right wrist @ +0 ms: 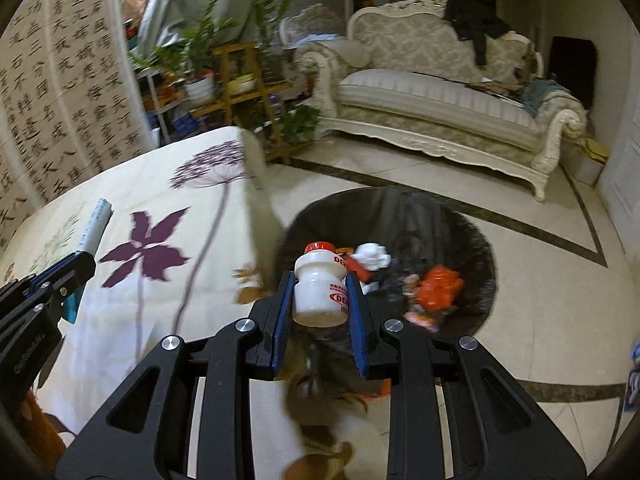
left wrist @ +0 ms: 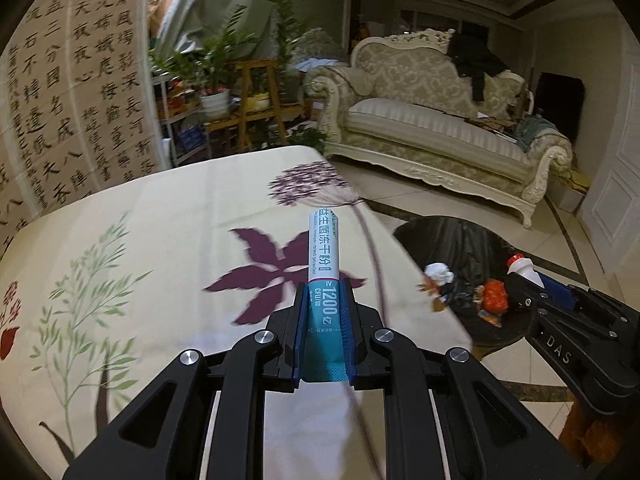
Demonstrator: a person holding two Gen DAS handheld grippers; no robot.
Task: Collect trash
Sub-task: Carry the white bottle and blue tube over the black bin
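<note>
The left gripper [left wrist: 324, 300] has its fingers clamped on a long powder sachet [left wrist: 323, 248], held lengthwise above the floral-clothed surface [left wrist: 160, 240], probably so it can swing over to the bin. The right gripper [right wrist: 320, 300] pinches a small white bottle [right wrist: 320, 284] with a red cap right over the black-lined trash bin [right wrist: 472, 240], seemingly ready to drop it. Crumpled white and orange scraps already lie inside. Motion blur smears the bin's near rim and what lies below the bottle.
</note>
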